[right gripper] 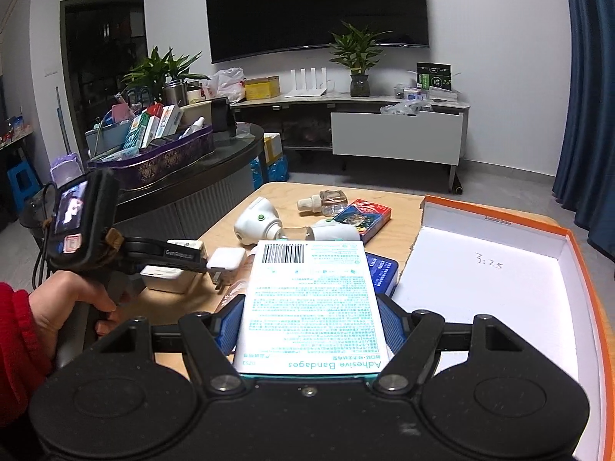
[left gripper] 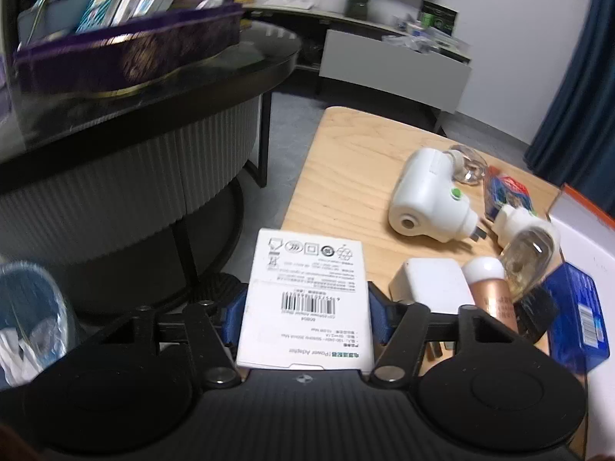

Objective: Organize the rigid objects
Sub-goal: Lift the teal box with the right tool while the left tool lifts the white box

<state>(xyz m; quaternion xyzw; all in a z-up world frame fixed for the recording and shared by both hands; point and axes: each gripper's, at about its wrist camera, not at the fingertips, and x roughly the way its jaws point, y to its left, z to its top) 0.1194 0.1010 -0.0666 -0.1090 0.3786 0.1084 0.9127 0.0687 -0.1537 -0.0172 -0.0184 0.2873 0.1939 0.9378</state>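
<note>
My left gripper (left gripper: 305, 303) is shut on a white power adapter box (left gripper: 307, 299) and holds it above the left edge of the wooden table (left gripper: 346, 176). My right gripper (right gripper: 307, 322) is shut on a white adhesive bandages box (right gripper: 311, 299) over the table's near side, left of the open orange-rimmed box (right gripper: 499, 288). On the table lie a white plug-in device (left gripper: 426, 196), a second plug-in with a liquid bottle (left gripper: 526, 246), a white charger (left gripper: 430, 284), a copper tube (left gripper: 492, 292), a blue box (left gripper: 580, 319) and a card pack (right gripper: 363, 217).
A round dark table (right gripper: 215, 169) with a purple tray (right gripper: 153, 161) full of boxes stands to the left. A TV stand (right gripper: 396, 138) runs along the far wall. A bin with a plastic bag (left gripper: 27, 319) stands on the floor at the left.
</note>
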